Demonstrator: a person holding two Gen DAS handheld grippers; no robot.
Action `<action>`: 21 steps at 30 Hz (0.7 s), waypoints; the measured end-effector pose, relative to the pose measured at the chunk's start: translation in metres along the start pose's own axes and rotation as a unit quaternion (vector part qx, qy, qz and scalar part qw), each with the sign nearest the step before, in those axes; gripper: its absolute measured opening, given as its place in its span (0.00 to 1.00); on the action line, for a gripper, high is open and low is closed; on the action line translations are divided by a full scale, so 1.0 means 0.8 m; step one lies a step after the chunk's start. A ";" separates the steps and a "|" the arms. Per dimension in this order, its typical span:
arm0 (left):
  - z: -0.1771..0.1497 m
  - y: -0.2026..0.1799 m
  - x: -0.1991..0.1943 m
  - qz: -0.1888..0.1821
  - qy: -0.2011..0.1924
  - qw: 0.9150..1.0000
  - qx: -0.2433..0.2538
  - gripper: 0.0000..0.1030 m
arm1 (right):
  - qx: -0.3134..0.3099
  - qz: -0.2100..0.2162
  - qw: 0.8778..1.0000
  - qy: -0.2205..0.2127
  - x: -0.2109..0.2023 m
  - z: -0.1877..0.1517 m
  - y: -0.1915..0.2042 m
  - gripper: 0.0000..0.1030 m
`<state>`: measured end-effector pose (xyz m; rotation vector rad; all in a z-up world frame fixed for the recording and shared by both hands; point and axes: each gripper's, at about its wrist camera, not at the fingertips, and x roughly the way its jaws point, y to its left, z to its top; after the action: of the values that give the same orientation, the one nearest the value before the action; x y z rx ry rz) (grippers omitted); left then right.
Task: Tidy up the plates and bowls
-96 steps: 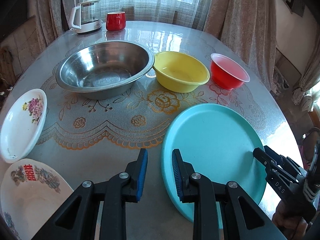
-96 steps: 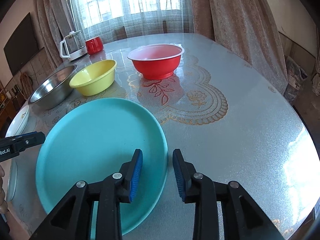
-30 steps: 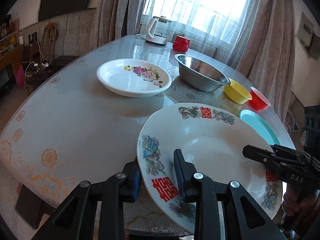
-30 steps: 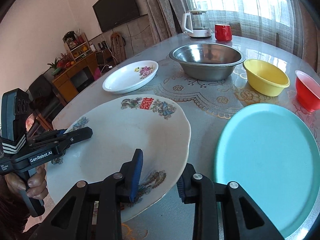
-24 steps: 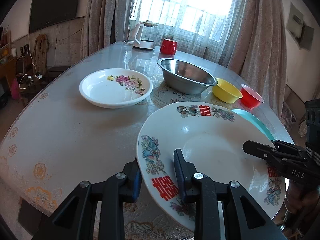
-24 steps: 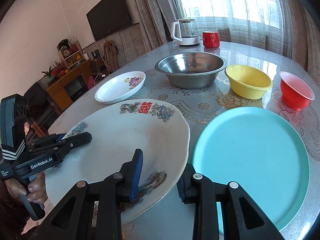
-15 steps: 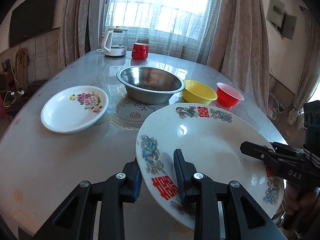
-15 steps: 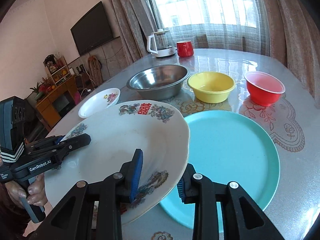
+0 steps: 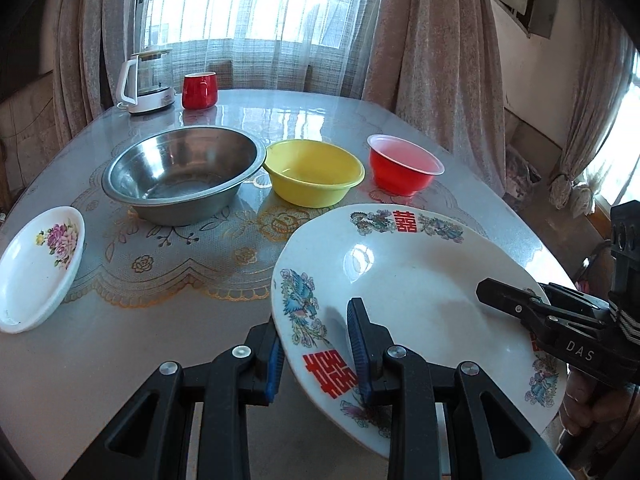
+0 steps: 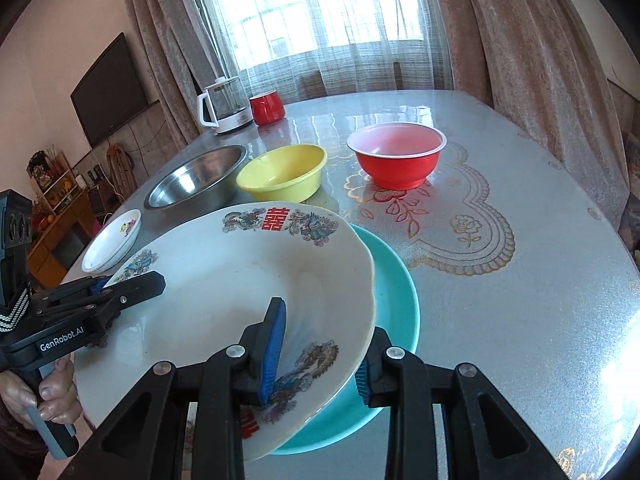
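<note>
A large white plate with red characters and bird pictures (image 9: 404, 280) (image 10: 224, 280) is held in the air by both grippers. My left gripper (image 9: 318, 350) is shut on its left rim. My right gripper (image 10: 320, 354) is shut on its right rim. The plate hangs above a teal plate (image 10: 394, 300) that lies on the table, mostly hidden under it. A steel bowl (image 9: 180, 172), a yellow bowl (image 9: 314, 176) and a red bowl (image 9: 404, 166) stand in a row behind. A small flowered white plate (image 9: 38, 268) lies at the left.
A white kettle (image 9: 146, 80) and a red mug (image 9: 199, 90) stand at the far end of the glossy table (image 10: 520, 280) by the curtained window. The table's right edge runs close by the teal plate.
Both grippers have carried the large white plate from the table's left end to the right, and it now hangs over the teal plate. The bowls have not moved.
</note>
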<state>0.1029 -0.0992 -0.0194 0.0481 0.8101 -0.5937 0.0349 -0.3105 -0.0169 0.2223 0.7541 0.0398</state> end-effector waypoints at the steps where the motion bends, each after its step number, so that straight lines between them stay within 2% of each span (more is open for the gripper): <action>1: 0.002 -0.002 0.006 0.000 0.005 1.000 0.001 0.28 | 0.003 -0.003 1.000 0.001 0.002 0.001 -0.005 0.30; 9: 0.002 -0.014 0.038 0.010 0.023 1.000 0.018 0.30 | -0.002 -0.042 0.999 0.015 0.026 -0.002 -0.025 0.30; 21: 0.000 -0.010 0.040 0.013 0.040 0.999 -0.002 0.31 | 0.013 -0.026 0.999 0.029 0.031 -0.006 -0.032 0.31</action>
<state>0.1159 -0.1210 -0.0401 0.0782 0.8875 -0.5683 0.0487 -0.3313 -0.0428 0.2282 0.8178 -0.0125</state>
